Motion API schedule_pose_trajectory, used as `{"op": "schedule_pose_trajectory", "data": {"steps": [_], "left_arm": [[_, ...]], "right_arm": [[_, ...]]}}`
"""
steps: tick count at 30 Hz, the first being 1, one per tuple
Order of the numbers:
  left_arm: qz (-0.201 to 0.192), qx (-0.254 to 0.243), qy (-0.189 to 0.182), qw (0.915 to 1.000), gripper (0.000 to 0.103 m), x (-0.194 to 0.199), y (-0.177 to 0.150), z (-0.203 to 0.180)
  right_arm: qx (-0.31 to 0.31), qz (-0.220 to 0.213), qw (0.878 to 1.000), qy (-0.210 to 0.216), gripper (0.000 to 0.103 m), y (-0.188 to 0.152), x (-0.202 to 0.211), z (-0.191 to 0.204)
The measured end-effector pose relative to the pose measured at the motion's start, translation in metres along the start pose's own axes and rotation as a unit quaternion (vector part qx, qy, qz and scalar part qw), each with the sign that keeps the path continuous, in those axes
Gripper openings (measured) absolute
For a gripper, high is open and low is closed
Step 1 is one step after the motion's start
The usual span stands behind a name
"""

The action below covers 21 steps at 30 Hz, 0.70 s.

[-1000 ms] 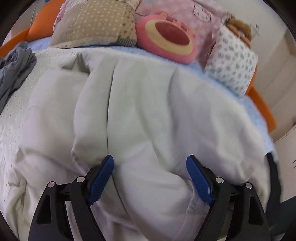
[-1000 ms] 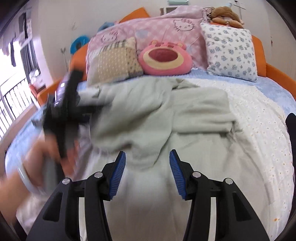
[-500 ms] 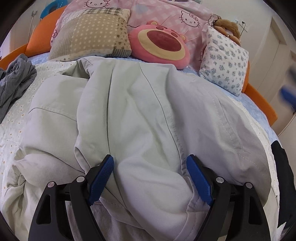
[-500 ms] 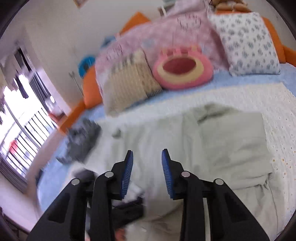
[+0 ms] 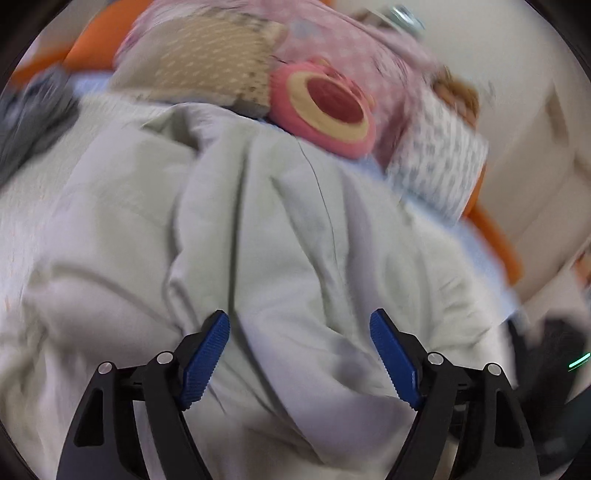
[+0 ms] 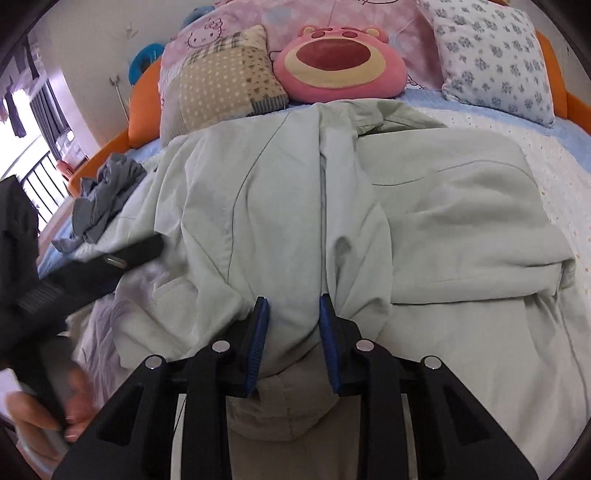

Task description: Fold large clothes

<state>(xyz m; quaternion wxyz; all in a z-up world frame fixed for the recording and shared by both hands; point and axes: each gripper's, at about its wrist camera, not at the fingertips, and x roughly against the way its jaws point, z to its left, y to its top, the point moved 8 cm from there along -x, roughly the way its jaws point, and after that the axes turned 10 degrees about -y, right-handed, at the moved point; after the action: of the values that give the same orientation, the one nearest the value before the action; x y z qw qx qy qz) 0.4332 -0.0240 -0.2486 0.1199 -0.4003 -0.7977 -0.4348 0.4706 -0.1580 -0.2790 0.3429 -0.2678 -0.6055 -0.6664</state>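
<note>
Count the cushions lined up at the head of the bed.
3 at least: patchwork cushion on the left, pink bear cushion in the middle, floral cushion on the right. The pink bedding behind may hide more.

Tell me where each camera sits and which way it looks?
Left wrist: sits on the left gripper, looks down its open fingers across the pale green garment toward the pillows.
Right wrist: sits on the right gripper, fingers pinching the garment's fold; the left hand shows.
Both share: garment, pink bear pillow, grey cloth.
</note>
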Motion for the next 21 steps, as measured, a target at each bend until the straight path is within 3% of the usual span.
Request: {"op": "schedule_pose_trajectory", "data": {"steps": [2,4,6,8,11,16,18,21], "left_arm": [[-0.009,0.019,-0.036,0.9991,0.085,0.016,-0.002,-0.007],[0.007,-0.004,-0.051,0.9986,0.087,0.019,-0.013,-0.019],[0.042,-0.027,-0.023,0.9985,0.089,0.01,-0.035,-0.019],[0.073,-0.018,0.005,0.9972,0.089,-0.003,-0.056,-0.004],[0.05,-0.047,0.014,0.9975,0.09,-0.004,-0.061,-0.006],[0.044,-0.055,0.022,0.9973,0.09,-0.008,-0.063,-0.011],[0.04,-0.049,0.01,0.9979,0.09,-0.006,-0.062,-0.01],[0.034,-0.04,-0.001,0.9986,0.09,-0.001,-0.061,-0.006]], "right_arm": [[-0.003,-0.011,1.0,0.005,0.028,-0.002,0.0,-0.001],[-0.005,-0.017,1.0,0.003,0.028,-0.001,0.003,-0.003],[-0.008,-0.019,1.0,0.002,0.028,-0.001,0.005,-0.003],[-0.008,-0.015,1.0,0.008,0.029,0.0,0.008,-0.004],[-0.011,0.0,1.0,0.018,0.031,0.006,0.017,-0.004],[-0.018,-0.034,0.995,0.087,0.031,0.021,0.067,0.019],[-0.005,-0.019,0.993,0.116,0.031,0.016,0.07,0.035],[0.001,0.019,0.996,0.087,0.028,-0.001,0.043,0.035]]}}
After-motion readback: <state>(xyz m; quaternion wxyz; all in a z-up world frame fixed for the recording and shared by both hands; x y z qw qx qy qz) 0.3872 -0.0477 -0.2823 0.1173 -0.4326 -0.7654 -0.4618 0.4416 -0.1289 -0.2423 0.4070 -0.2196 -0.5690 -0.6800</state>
